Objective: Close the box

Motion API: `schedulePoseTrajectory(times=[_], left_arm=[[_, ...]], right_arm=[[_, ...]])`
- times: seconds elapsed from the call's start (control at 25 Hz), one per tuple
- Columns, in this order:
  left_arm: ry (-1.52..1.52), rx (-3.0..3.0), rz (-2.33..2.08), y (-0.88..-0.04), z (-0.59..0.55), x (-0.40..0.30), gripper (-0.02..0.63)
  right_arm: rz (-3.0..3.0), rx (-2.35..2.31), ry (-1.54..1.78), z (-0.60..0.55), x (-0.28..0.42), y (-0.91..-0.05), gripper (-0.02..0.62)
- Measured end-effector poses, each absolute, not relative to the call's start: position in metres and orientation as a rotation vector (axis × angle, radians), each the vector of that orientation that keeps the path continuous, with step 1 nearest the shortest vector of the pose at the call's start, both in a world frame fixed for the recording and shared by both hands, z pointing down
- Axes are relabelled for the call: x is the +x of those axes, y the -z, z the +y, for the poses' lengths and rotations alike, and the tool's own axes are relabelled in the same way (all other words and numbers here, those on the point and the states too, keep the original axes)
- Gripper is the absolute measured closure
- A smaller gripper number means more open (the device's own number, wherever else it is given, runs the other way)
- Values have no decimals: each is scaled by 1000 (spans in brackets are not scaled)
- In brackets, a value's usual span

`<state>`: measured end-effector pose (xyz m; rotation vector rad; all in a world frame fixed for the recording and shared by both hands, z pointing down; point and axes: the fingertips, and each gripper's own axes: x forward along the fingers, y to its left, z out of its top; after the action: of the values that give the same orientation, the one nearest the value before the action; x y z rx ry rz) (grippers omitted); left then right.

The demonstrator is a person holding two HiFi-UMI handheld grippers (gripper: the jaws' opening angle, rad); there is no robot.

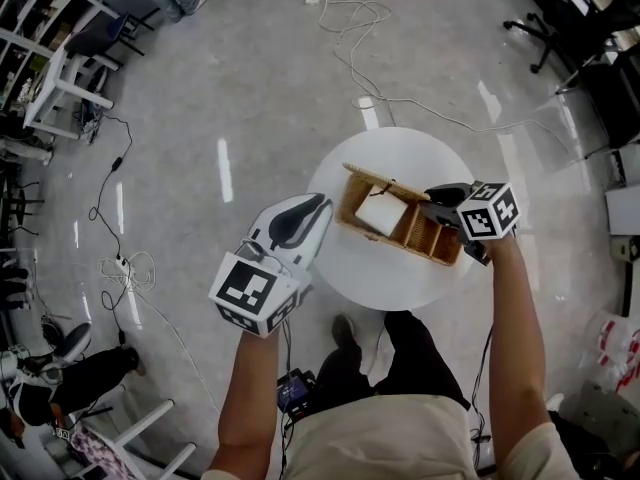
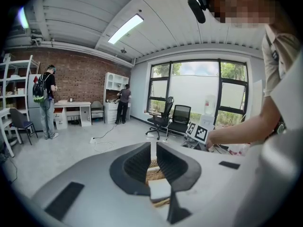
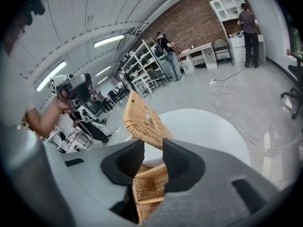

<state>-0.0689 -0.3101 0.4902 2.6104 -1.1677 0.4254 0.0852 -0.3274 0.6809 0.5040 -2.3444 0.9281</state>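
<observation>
A wicker box [image 1: 430, 238] stands on the round white table [image 1: 370, 268], with its lid [image 1: 375, 180] raised at the far left side. Inside the box lies a white block [image 1: 380, 215]. My right gripper [image 1: 432, 200] is at the box's right end and is open. In the right gripper view, the gripper [image 3: 153, 152] has the box's near wall [image 3: 151, 188] just below its jaws, and the lid [image 3: 142, 119] stands tilted beyond. My left gripper [image 1: 318, 203] hovers over the table's left edge. It [image 2: 152, 150] is shut and empty and points at the box [image 2: 152, 174].
Cables [image 1: 360, 28] trail over the glossy floor behind the table and more cables [image 1: 125, 268] lie at the left. White shelving [image 1: 50, 68] stands at the far left and an office chair [image 1: 545, 33] at the top right. People stand far off by desks [image 2: 71, 112].
</observation>
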Motion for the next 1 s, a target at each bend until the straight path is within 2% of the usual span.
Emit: schedulePoseTrajectory(times=[0.2,0.48,0.84,1.0], left_arm=[[-409,2625,-1182,-472,-295,-75,571],[-387,2658,-1191,-442,-276,-75,570],[-328,2748,-1189,-381,-251,-75,570],[-283,2799,-1180,-347,-237,-76,571]], right_arm=[[-2290,469,-894,-302,80,-678,474],[-2286,416,-911,-269,73,-657,483],[-2397,488,-782,-257,60,-564,507],[-2482,585,-616,-257,54,-491,551]])
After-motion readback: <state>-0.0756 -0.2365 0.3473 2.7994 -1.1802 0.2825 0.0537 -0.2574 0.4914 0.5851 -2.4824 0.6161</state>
